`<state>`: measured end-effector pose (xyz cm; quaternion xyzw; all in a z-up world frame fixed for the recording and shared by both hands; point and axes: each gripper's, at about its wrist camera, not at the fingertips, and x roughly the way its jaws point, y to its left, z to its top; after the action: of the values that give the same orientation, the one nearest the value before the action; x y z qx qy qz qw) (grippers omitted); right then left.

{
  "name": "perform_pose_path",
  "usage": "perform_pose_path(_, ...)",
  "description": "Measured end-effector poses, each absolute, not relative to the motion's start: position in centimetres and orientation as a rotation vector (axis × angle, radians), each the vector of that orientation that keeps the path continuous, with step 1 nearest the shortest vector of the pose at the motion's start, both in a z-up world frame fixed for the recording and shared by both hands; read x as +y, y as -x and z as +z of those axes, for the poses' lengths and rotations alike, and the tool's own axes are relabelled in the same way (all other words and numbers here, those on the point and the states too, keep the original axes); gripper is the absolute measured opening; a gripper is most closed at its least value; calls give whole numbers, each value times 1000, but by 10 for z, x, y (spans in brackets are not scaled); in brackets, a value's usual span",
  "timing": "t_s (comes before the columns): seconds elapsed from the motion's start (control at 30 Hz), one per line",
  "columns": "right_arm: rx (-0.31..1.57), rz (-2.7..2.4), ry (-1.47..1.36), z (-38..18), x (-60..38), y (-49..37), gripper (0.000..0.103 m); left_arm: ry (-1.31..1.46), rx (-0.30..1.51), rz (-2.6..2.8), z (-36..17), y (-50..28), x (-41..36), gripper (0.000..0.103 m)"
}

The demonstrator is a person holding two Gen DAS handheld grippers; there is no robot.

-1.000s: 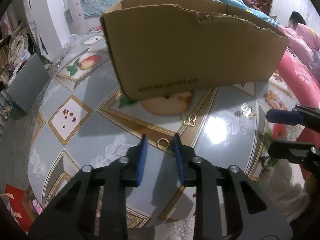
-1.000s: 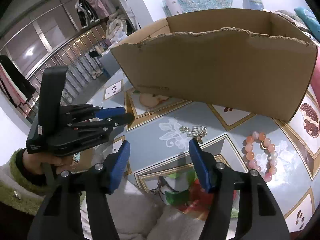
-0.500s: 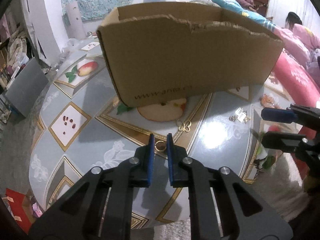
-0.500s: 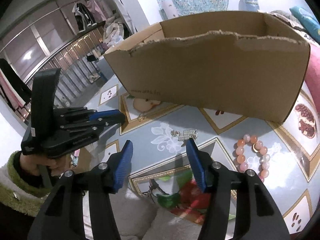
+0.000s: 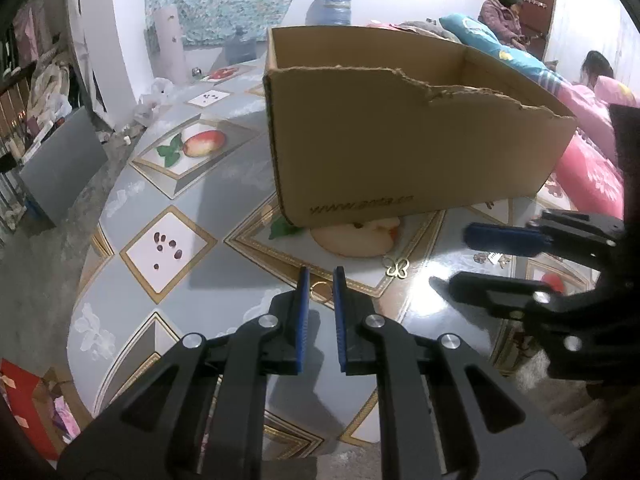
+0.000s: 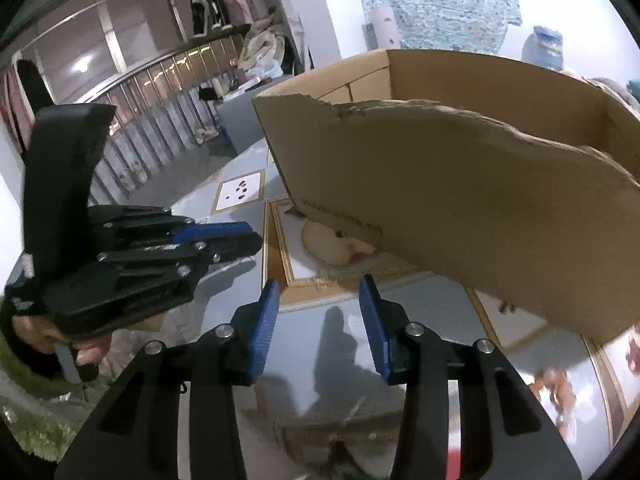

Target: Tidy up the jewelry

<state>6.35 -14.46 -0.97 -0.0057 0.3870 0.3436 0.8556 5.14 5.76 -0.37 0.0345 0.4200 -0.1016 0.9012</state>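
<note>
My left gripper [image 5: 319, 278] is shut on a small gold ring [image 5: 320, 290], pinched between its blue pads at the tips, above the patterned table [image 5: 192, 272]. An open cardboard box [image 5: 404, 132] with a torn front rim stands just beyond. A gold clover-shaped piece [image 5: 396, 267] lies on the table to the right of the ring. Small silver earrings [image 5: 494, 258] lie further right, partly behind my right gripper [image 5: 448, 258]. My right gripper [image 6: 319, 292] is open and empty, low over the table in front of the box [image 6: 460, 200]. The left gripper also shows in the right wrist view [image 6: 240, 238].
The round table's front edge [image 5: 132, 392] drops to the floor at lower left. A grey cabinet [image 5: 60, 168] stands left of the table. A bed with pink bedding [image 5: 592, 160] and two people is at the right. Railings [image 6: 152, 120] run behind.
My left gripper closed on the gold ring and lifted with it. My right gripper moved left, toward the left gripper; the bead bracelet and the earrings left its view.
</note>
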Motion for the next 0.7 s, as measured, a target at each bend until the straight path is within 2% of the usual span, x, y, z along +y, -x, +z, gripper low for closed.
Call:
perform_pose_path(0.23,810,706,96,-16,-119,-72,38,-32,865,-213,-9,-56,66,11)
perform_pose_path(0.43,839,678,146,-27,-113,-75,26,-21,867,-223,-13,-58,71,11)
perform_pose_path(0.57,835,662,168,-26,-115,-75,14,-15,867,-227,-13,-58,73,11)
perform_pose_path(0.67,840,669,156,-27,-116,-76,12,-14,866,-229,-13,-58,73,11)
perform_pose_path(0.7,839,671,155,-26,-116,-76,6,-14,866,-229,-13,-58,72,11)
